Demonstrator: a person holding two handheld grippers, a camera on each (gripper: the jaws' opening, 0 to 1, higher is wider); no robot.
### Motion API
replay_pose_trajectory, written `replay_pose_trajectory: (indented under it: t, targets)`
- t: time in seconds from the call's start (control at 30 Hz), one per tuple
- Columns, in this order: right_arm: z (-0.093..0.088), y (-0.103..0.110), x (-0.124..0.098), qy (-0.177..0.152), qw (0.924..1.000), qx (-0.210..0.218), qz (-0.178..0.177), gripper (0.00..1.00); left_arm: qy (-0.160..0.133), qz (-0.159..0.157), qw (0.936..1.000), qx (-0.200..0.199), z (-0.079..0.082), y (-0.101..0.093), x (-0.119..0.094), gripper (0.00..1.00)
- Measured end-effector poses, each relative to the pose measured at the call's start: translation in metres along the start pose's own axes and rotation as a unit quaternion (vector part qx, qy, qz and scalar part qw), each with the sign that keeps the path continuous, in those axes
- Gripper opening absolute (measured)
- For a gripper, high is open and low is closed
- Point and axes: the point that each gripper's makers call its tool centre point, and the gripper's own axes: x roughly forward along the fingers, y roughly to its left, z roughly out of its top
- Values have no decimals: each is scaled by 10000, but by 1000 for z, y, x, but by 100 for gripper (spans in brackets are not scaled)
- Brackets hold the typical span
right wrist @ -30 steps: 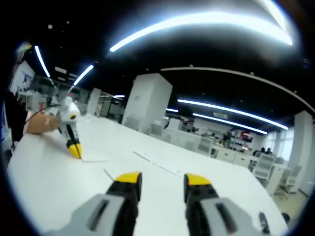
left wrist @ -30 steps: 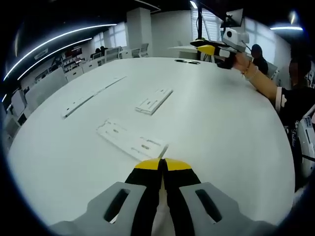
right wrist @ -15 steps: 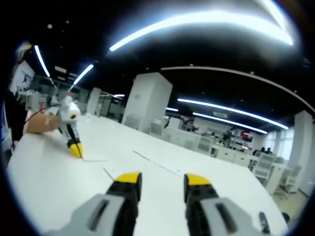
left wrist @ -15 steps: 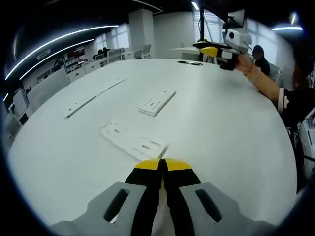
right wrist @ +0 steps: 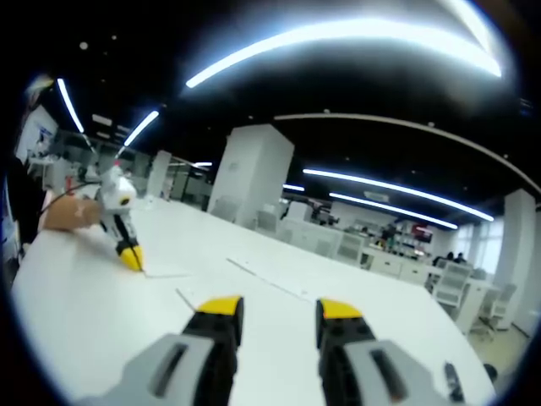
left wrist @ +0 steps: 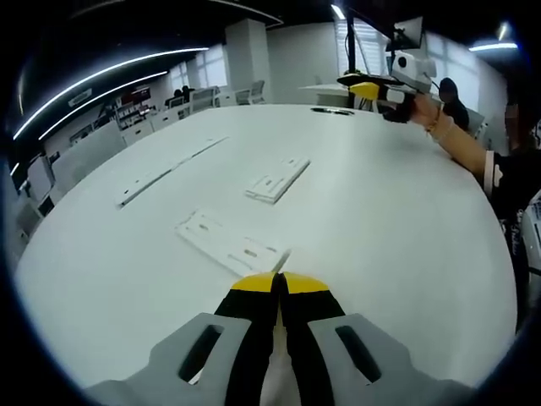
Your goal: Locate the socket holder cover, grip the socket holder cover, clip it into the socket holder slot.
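Note:
My left gripper (left wrist: 277,284) is shut low over the white table (left wrist: 397,220). A thin white cover strip (left wrist: 281,259) sticks out edge-on from its tips. Just past the strip lies a flat white socket holder plate (left wrist: 228,244) with slots. A second, shorter white holder piece (left wrist: 277,179) lies farther out. My right gripper (right wrist: 279,309) is open and empty, raised and looking across the table. In the left gripper view the right gripper (left wrist: 376,87) is up high at the far right, in a person's hand. The right gripper view has the left gripper (right wrist: 128,254) at the left, tip down on a flat white piece (right wrist: 165,275).
A long white rail (left wrist: 165,169) lies at the table's far left, and again as a thin line (right wrist: 264,282) in the right gripper view. A person's arm (left wrist: 461,144) reaches in from the right. Office desks and chairs stand beyond the table.
The left gripper view has shifted slightly, so the plates sit a little farther right and lower. Both grippers keep their states.

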Motion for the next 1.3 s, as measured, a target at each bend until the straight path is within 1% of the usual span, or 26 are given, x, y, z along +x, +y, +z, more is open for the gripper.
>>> replay_pose_trajectory:
  t: [0.47, 0.9, 1.07, 1.3]
  targets:
    - [-1, -1, 0, 28, 10000, -5, 0, 36, -86, 102, 9999, -14, 1, 2, 1, 3]
    - [0, 1, -1, 18, 10000, -13, -4, 36, -149, 213, 9996, 53, 0, -1, 3, 3]
    - [0, 0, -1, 18, 10000, -20, -4, 36, -170, 219, 9996, 62, -1, -3, 2, 3]
    - [0, 1, -2, 12, 10000, -15, -8, 36, -180, 232, 9995, 70, -1, -1, 3, 3]
